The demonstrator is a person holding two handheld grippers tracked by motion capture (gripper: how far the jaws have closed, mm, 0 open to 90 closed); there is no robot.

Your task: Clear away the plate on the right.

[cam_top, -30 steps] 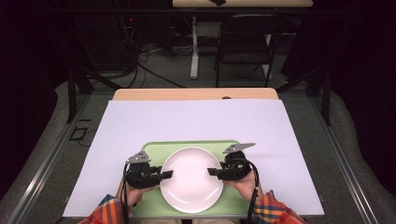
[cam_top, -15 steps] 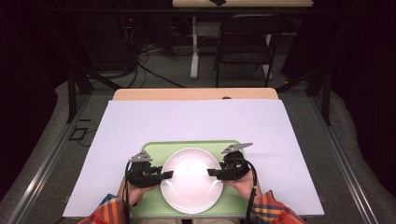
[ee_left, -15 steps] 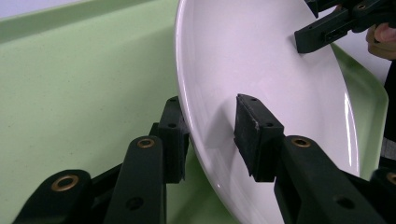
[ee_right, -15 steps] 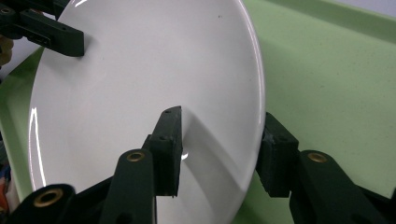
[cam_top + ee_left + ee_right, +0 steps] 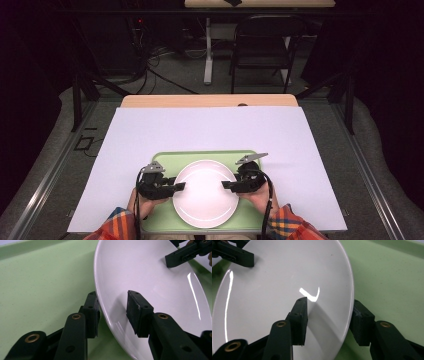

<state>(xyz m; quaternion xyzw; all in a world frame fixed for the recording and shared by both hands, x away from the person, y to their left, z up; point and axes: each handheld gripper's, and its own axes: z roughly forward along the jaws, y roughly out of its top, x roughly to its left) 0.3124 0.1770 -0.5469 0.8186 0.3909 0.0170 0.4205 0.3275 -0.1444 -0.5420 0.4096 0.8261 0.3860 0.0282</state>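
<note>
White plate (image 5: 205, 194) on green tray (image 5: 210, 158), one gripper at each side rim.

The plate was round, glossy and bare, resting on the tray low in the centre of the high view, on a white-covered table (image 5: 210, 130). The left gripper (image 5: 176, 187) straddled the plate's left rim, jaws partly open, one above the plate and one below the rim (image 5: 100, 305); firm contact could not be confirmed. The right gripper (image 5: 227, 186) straddled the right rim likewise, jaws partly open either side of the edge (image 5: 350, 302). Plaid sleeves (image 5: 117, 225) entered at the bottom edge.
</note>
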